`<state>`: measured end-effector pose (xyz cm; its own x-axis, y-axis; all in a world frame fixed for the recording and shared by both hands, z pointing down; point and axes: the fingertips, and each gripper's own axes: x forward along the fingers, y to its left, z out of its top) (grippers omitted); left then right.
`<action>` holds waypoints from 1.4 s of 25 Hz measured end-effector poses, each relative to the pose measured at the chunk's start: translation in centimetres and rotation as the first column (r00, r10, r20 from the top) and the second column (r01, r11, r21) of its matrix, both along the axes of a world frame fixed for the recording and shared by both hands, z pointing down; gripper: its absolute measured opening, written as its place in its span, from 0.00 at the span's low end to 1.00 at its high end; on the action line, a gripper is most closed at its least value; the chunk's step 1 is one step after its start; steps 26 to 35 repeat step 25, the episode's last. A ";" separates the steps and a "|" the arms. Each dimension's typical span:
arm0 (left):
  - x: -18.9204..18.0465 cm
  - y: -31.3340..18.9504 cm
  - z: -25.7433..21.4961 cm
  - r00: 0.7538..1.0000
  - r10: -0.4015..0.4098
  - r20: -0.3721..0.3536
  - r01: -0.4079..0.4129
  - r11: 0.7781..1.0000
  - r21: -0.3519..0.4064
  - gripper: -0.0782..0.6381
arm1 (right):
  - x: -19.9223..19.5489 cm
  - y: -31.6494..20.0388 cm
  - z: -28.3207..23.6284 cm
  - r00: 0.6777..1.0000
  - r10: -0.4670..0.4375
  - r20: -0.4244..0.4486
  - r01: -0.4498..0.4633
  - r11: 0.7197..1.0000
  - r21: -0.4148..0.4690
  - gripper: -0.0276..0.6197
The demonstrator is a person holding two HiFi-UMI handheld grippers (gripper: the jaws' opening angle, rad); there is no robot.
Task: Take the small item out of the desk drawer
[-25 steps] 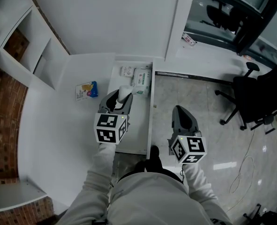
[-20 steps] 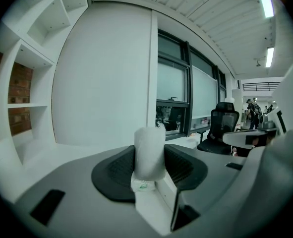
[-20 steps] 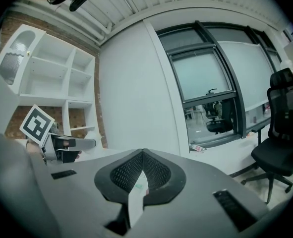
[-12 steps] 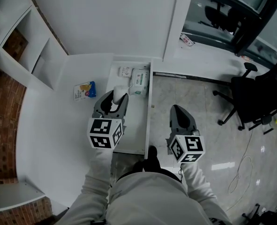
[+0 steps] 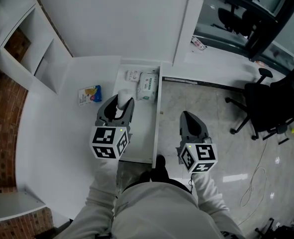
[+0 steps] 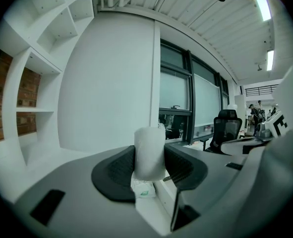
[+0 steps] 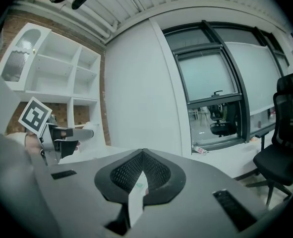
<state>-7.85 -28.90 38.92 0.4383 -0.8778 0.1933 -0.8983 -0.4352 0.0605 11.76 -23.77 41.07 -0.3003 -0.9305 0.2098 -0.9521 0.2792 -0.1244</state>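
The white desk drawer [image 5: 141, 133] stands pulled open in front of me. My left gripper [image 5: 120, 105] hovers over its left side, shut on a small white cylindrical item [image 5: 122, 97]. In the left gripper view that item [image 6: 149, 150] stands upright between the ribbed pads [image 6: 120, 170] of the left gripper [image 6: 149, 166]. My right gripper [image 5: 188, 115] is to the right of the drawer, above the floor, with nothing from the drawer in it. Its jaws meet in the right gripper view [image 7: 143, 155]; a thin white strip [image 7: 136, 198] shows in the slit below them.
White packets with green print [image 5: 147, 85] and a smaller pack [image 5: 133, 75] lie at the drawer's far end. A blue and yellow packet [image 5: 89, 94] lies on the white desk [image 5: 57, 128] to the left. Shelving [image 5: 22, 49] rises at far left. Office chairs [image 5: 271, 101] stand on the right.
My left gripper has carried the white item leftward and back toward me, from mid-drawer toward its left side. The right gripper has barely moved.
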 end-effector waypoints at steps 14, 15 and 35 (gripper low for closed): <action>-0.6 0.2 -0.9 1.000 -0.025 -0.004 0.025 0.999 0.021 0.37 | 0.1 0.2 0.0 1.000 -0.018 -0.006 0.018 1.000 -0.003 0.09; -0.7 0.2 -0.9 1.000 -0.026 -0.003 0.026 0.999 0.021 0.37 | 0.0 0.2 0.0 1.000 -0.019 -0.006 0.019 1.000 -0.002 0.08; -0.5 0.0 -0.6 0.999 -0.050 0.007 0.050 0.999 0.012 0.37 | 1.2 0.1 0.0 1.000 -0.003 -0.008 0.003 1.000 0.001 0.09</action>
